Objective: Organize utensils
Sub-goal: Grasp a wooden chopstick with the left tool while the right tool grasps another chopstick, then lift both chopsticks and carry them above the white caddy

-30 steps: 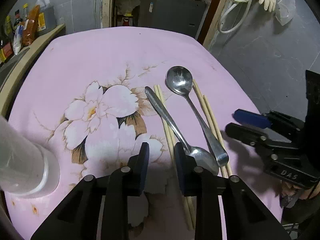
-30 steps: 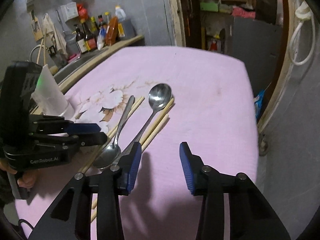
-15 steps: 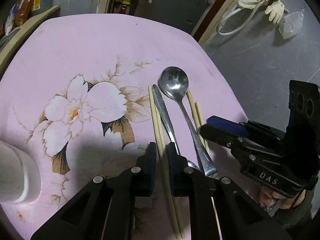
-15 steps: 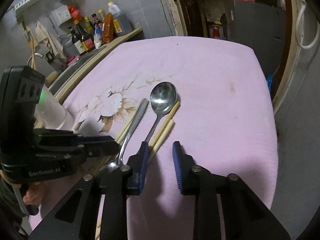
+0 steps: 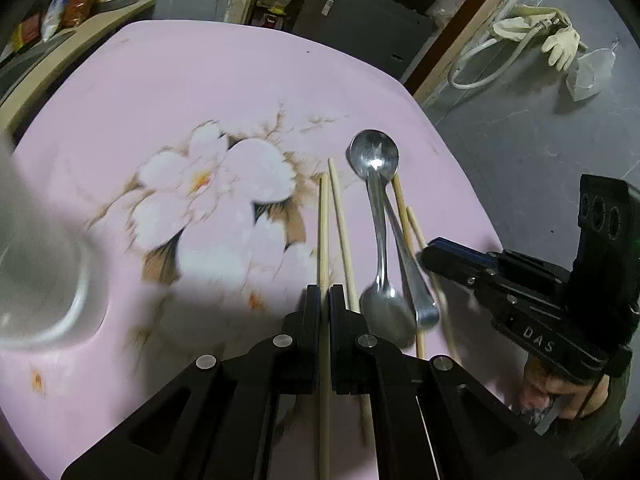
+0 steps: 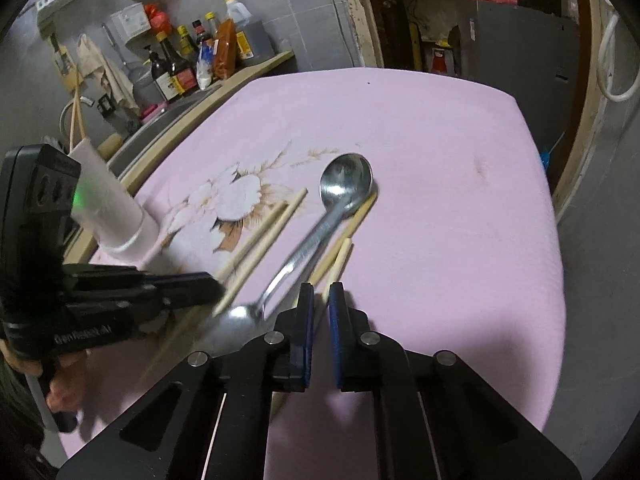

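Left gripper (image 5: 325,294) has just closed its jaws on a light, stiff, slippery chopstick (image 5: 323,216) near its near end; right gripper (image 6: 321,294) likewise closing, seemingly pinching another chopstick (image 6: 340,258).

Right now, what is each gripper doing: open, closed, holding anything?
Left gripper: just closed on a chopstick.
Right gripper: just closed on a chopstick of the right-hand pair.

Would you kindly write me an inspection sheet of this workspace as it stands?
Surface: pink floral cloth, flat.
Job's things: two spoons overlapping, chopsticks on either side; white cup at the cloth's edge.
Clutter: nothing seen.
Grippers: left gripper has just been closing, now shut on leftmost chopstick; right gripper has just been closing, now shut on rightmost chopstick.
Cables: white hose by the wall.
Surroundings: bottles on a counter.
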The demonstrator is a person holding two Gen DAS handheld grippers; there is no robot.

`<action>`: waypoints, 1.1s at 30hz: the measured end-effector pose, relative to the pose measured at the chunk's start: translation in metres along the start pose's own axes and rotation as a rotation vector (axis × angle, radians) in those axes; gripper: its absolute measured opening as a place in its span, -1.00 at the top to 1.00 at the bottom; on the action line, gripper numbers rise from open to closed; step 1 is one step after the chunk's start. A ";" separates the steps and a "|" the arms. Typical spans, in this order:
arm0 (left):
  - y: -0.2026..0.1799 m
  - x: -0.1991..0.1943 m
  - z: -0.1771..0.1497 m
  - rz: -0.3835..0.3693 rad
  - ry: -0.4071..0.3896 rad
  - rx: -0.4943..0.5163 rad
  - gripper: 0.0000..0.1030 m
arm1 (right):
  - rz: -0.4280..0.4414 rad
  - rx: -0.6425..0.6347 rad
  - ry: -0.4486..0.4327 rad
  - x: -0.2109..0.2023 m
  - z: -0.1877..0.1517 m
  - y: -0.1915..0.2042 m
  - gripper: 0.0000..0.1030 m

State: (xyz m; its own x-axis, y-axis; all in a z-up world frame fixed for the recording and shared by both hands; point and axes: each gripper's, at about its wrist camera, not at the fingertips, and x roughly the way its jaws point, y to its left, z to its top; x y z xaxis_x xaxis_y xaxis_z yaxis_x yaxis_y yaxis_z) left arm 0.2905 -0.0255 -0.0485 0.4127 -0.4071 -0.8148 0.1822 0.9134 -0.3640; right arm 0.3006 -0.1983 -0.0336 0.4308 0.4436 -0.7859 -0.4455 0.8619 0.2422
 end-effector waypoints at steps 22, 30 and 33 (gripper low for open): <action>-0.030 -0.003 -0.013 0.078 0.159 0.203 0.91 | -0.198 -0.070 0.119 -0.003 -0.010 0.029 0.71; -0.038 -0.007 -0.015 0.101 0.139 0.164 0.96 | -0.182 0.067 0.114 -0.012 -0.008 0.017 0.92; -0.034 -0.022 -0.029 0.074 0.078 0.147 0.96 | -0.082 0.137 0.046 -0.029 -0.019 0.010 0.94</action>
State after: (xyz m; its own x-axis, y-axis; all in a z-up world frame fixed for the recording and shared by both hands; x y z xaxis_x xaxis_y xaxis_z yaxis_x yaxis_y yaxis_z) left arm 0.2494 -0.0476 -0.0309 0.3607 -0.3320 -0.8716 0.2844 0.9291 -0.2363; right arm 0.2688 -0.2067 -0.0191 0.4232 0.3617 -0.8307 -0.2977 0.9215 0.2496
